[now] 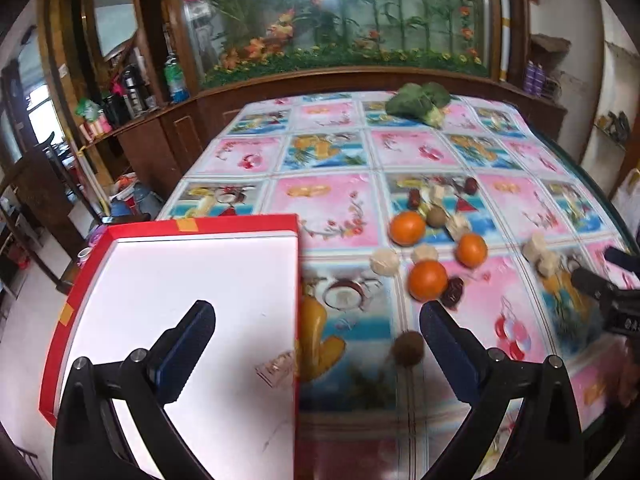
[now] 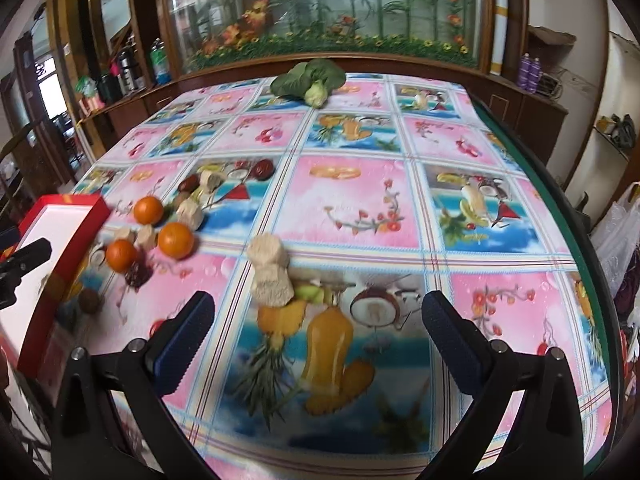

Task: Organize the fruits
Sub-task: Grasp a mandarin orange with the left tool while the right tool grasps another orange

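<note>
Upper centre of both views: glass-fronted case of artificial flowers and bamboo (image 2: 320,8) in dark wood. Upper left: bottles and flasks (image 1: 132,88) on a wooden ledge. Upper right: two purple bottles (image 2: 530,70) on a shelf.

The red box (image 1: 192,320) runs off the bottom edge; the brown fruit (image 1: 408,348) is blurred.

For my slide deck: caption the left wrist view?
Open left gripper hovers over red box edge, oranges scattered beyond.
</note>
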Available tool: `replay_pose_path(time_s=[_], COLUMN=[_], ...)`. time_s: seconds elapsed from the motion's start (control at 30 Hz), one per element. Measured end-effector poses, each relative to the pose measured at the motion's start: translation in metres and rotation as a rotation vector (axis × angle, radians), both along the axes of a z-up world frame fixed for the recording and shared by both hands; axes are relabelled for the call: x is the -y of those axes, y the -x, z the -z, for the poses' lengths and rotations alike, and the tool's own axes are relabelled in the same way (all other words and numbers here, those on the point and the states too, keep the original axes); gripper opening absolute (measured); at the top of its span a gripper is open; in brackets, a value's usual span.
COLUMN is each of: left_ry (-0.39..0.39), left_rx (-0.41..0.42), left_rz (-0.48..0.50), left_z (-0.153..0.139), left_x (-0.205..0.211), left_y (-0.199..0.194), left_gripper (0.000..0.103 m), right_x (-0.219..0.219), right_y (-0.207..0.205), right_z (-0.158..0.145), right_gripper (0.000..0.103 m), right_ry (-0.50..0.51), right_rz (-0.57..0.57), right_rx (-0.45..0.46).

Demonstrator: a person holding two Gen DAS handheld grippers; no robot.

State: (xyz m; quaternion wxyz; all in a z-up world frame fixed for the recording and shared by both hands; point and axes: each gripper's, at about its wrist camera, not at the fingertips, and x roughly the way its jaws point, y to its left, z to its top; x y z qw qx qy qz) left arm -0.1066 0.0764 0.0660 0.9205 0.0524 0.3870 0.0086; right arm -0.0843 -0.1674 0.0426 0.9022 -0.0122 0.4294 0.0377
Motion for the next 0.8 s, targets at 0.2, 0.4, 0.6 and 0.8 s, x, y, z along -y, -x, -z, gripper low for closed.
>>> replay_pose_path(time_s=[0.2,0.4,0.6,0.8], left_ry=[0.001,-0.038,-0.053,-0.032], left_rx=[-0.007,-0.044,-0.074,-0.091], left_rz=[0.056,0.104,0.083,0.097], left_z=[0.006,0.016,0.023,0.024], left_x=[0.016,0.031,0.024,0.025], left_y=[-0.005,-0.017,-0.023,-0.028], left_gripper=[0.102,0.102,0.102,0.096], right_x=[-0.012,-0.05,-0.078,-0.095], right_y=[-0.002,-0.018,-0.06,-0.077], right_z=[-0.005,-0.014,0.012,0.031], right_gripper=[0.101,0.098,0.08,0.066], right_ry=[-0.019,-0.099,-0.152,-0.12], right_rz=[-0.051,-0.175,-0.211,-0.232], right_rx=[0.002,-0.005,-0.116,-0.167])
